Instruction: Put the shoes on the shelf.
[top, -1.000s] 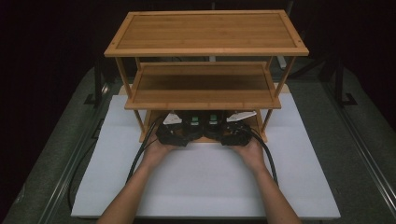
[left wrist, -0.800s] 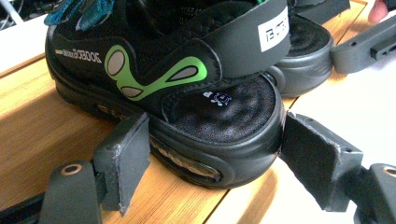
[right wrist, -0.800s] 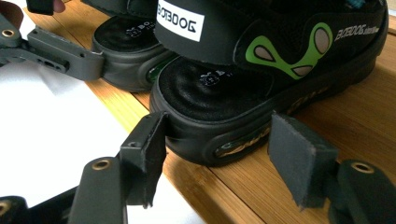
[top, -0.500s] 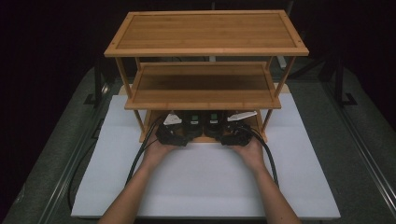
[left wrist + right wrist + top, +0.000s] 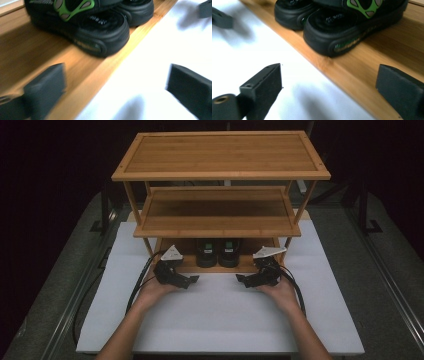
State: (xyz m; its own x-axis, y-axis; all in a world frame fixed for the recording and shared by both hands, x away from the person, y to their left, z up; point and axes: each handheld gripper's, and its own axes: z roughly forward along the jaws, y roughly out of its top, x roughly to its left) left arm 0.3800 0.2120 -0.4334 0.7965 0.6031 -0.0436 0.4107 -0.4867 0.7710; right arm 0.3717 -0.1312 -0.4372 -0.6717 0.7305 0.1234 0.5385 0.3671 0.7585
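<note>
Before the bamboo three-tier rack (image 5: 220,220), both forearms reach toward twelve o'clock; left tongs (image 5: 192,280) and right tongs (image 5: 241,280) just opened, empty, flanking black-green sandals (image 5: 217,254).

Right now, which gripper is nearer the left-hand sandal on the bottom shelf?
Left. The left gripper sits just in front-left of the left-hand sandal; the right gripper lies farther off, beyond the other sandal.
</note>
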